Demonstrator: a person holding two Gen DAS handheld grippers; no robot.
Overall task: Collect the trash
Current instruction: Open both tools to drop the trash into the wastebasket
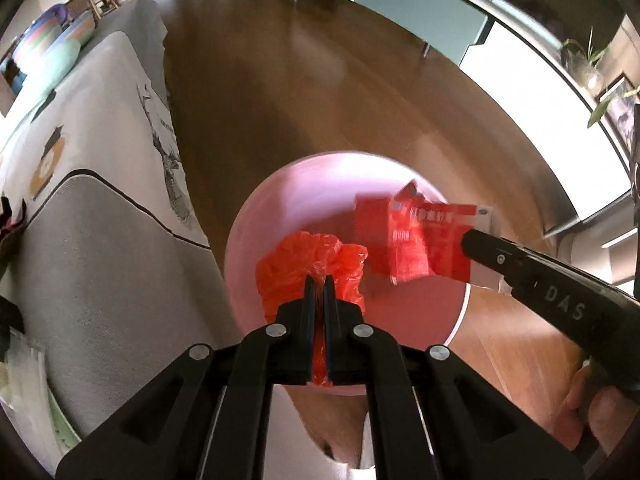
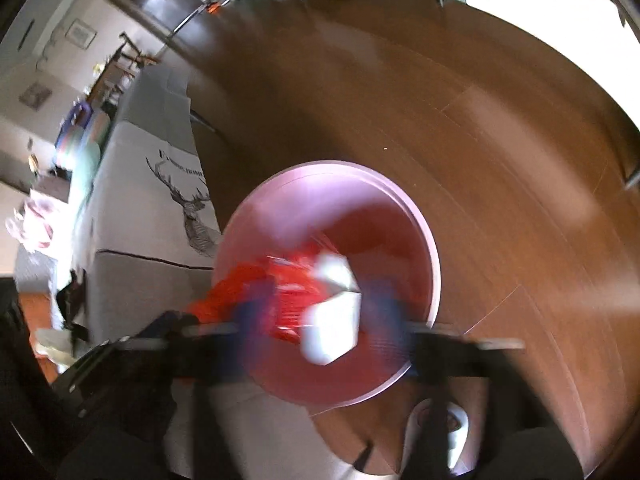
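We hold both pieces over the pink bin (image 1: pixel 256 216), unreleased: left gripper (image 1: pixel 319 286) clamps a crumpled red bag (image 1: pixel 296 260); right gripper (image 1: pixel 466 240), seemingly closed, pinches a red packet (image 1: pixel 420 236).

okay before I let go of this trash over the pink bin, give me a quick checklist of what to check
1. Left gripper shut on the orange plastic bag: ok.
2. Bag above the pink bin opening: ok.
3. Red wrapper at the right gripper, over the bin: ok.
4. Right gripper's grip: cannot tell, right wrist view blurred.
5. Bin upright on the wood floor: ok.
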